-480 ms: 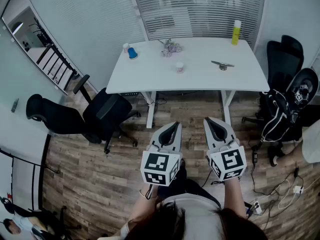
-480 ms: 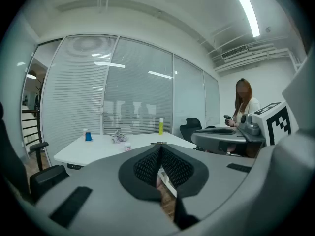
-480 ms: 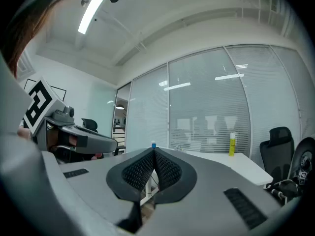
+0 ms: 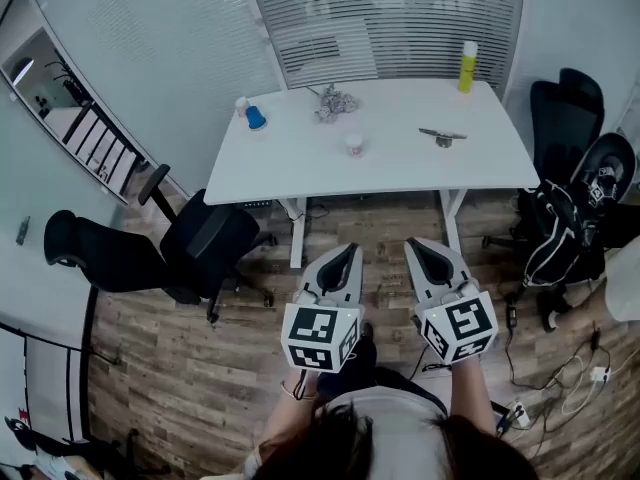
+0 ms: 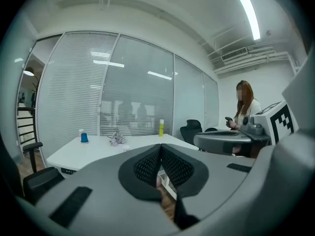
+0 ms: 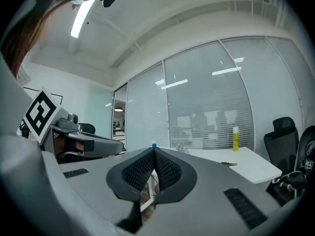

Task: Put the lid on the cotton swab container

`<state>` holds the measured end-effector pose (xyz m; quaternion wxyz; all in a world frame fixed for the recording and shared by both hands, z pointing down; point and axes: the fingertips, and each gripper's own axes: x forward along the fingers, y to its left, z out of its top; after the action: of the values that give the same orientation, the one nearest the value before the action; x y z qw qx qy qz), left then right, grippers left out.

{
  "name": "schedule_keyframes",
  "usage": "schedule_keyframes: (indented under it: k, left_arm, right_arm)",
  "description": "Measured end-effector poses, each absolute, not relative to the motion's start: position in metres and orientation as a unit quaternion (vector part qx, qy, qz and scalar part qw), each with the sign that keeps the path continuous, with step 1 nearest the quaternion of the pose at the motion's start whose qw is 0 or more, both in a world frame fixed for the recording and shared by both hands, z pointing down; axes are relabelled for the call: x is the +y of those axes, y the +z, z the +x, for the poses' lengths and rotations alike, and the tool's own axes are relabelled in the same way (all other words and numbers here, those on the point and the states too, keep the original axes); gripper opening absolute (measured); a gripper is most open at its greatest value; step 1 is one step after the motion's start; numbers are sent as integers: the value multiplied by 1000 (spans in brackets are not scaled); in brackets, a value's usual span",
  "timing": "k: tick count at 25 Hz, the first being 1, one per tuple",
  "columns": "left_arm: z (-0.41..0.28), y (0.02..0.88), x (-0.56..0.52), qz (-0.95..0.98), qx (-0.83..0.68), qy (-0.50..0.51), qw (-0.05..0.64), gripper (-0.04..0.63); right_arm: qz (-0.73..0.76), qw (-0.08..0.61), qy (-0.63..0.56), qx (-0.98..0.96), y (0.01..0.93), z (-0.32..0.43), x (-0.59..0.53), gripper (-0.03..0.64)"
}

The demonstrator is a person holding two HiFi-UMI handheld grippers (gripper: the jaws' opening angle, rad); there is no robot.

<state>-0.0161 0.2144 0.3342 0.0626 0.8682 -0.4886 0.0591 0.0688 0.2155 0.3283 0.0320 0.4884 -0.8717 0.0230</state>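
Head view, looking steeply down: the person stands on a wood-plank floor (image 4: 200,368), well back from a white table (image 4: 300,168) set against a blind-covered glass wall.

- Left gripper (image 4: 347,251): held in front of the body and pointing toward the table. In the left gripper view (image 5: 160,145) its two textured pads meet at the tip – jaws closed, with nothing between them.
- Right gripper (image 4: 417,244): held just beside the left and parallel to it. In the right gripper view (image 6: 154,149) its pads likewise press together, empty.
- Cotton swab container (image 4: 354,145): a small pale round pot standing upright near the middle of the tabletop, apart from everything else there and far from both grippers. Its contents are too small to tell.
- Other items on the table: a small blue object (image 4: 256,118) near the left rear corner with a small white piece just beside it, a crumpled grey bundle (image 4: 330,101) at the rear centre, a yellow bottle (image 4: 466,66) upright at the right rear corner, and a dark tool (image 4: 442,136) lying flat to the right of the container.
- Surroundings: a black office chair (image 4: 190,243) left of the table, a second black chair (image 4: 560,108) and a black backpack (image 4: 565,228) to its right – and loose cables (image 4: 560,388) on the floor.
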Motion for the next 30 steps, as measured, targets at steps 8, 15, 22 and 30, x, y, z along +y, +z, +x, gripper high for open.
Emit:
schedule_keyframes:
  k: [8, 15, 22, 30]
  left_arm:
    - [-23, 335, 170, 876, -476, 52, 65, 20]
    - [-29, 336, 129, 880, -467, 52, 64, 20]
    - [-38, 340, 91, 885, -458, 50, 68, 20]
    - [-54, 344, 58, 892, -443, 49, 74, 20]
  right_arm:
    - [504, 15, 58, -861, 328, 65, 176, 28]
    - [505, 25, 58, -861, 332, 56, 137, 28]
    - [491, 21, 52, -869, 332, 40, 97, 28]
    - [523, 28, 32, -851, 330, 31, 60, 28]
